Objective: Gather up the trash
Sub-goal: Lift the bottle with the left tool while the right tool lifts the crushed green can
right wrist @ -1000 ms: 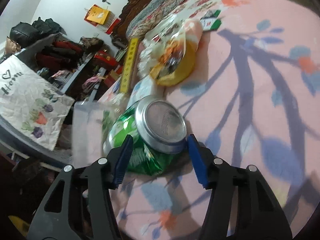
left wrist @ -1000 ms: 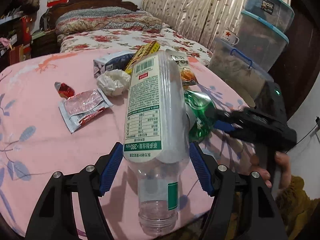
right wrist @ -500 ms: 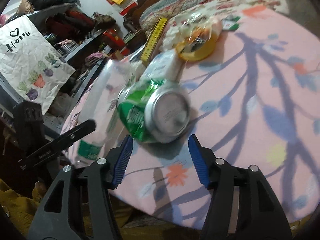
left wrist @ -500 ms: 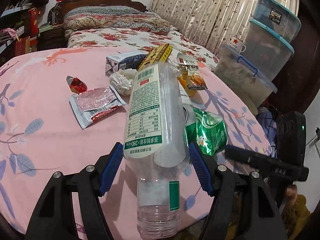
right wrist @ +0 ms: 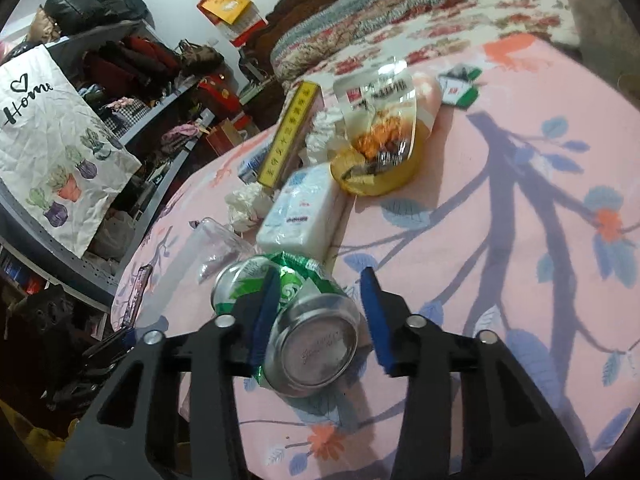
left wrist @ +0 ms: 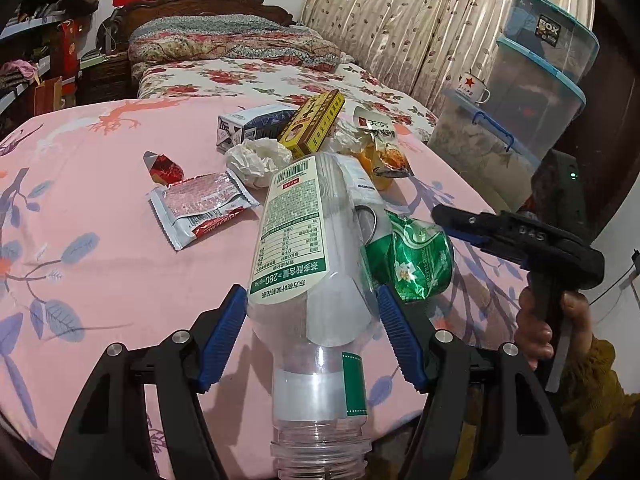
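Observation:
My left gripper (left wrist: 312,332) is shut on a clear plastic bottle (left wrist: 308,264) with a green-and-white label, its neck pointing back at the camera. A crushed green can (left wrist: 412,260) lies on the pink tablecloth (left wrist: 100,208) just right of the bottle. In the right wrist view the can (right wrist: 296,320) lies between the blue pads of my right gripper (right wrist: 320,316); the left pad touches it and a gap shows at the right pad. The right gripper also shows in the left wrist view (left wrist: 460,220).
More trash lies farther back: a silver-red wrapper (left wrist: 200,208), crumpled tissue (left wrist: 256,160), a yellow box (left wrist: 312,120), a blue-white carton (left wrist: 252,124), a snack bag (right wrist: 380,136) and a tissue pack (right wrist: 304,212). Stacked plastic bins (left wrist: 520,112) stand right of the table.
My right gripper has come back over the can, which now sits between its pads. The left gripper has kept hold of the bottle and shifted slightly.

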`<state>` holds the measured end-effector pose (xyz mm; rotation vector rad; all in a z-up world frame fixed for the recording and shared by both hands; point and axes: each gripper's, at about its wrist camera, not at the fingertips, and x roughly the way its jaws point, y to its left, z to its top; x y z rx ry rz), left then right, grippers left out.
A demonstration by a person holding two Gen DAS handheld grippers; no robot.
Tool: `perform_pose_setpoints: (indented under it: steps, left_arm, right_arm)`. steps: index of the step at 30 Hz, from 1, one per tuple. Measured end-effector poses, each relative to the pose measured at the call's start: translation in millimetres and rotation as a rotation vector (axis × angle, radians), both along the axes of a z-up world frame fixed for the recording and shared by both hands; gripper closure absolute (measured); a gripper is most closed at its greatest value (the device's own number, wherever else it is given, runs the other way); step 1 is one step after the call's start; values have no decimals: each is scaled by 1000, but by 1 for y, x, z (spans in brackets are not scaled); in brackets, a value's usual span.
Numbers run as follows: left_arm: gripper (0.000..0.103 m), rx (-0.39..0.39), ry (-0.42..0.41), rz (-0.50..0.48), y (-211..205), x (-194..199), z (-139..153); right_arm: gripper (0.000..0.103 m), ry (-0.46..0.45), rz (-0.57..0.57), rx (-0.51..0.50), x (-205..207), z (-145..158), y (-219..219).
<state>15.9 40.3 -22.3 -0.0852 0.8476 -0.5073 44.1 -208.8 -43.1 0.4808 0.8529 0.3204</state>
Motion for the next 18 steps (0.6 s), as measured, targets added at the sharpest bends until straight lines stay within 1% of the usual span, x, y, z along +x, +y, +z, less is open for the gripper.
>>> perform_pose_setpoints:
  steps: [8, 13, 14, 16, 18]
  left_arm:
    - [38, 8, 14, -13, -10, 7, -5]
    - [38, 13, 12, -13, -15, 10, -9]
    - [38, 8, 13, -12, -14, 11, -9]
    - [38, -2, 18, -11, -13, 11, -9]
    - [38, -5, 19, -11, -11, 11, -10]
  right_arm:
    - [62, 1, 7, 56, -20, -5, -1]
    - [60, -12, 36, 3, -43, 0, 13]
    - [60, -16, 46, -19, -46, 2, 16]
    - [59, -33, 67, -98, -47, 10, 21]
    - [46, -47, 77, -138, -43, 17, 22]
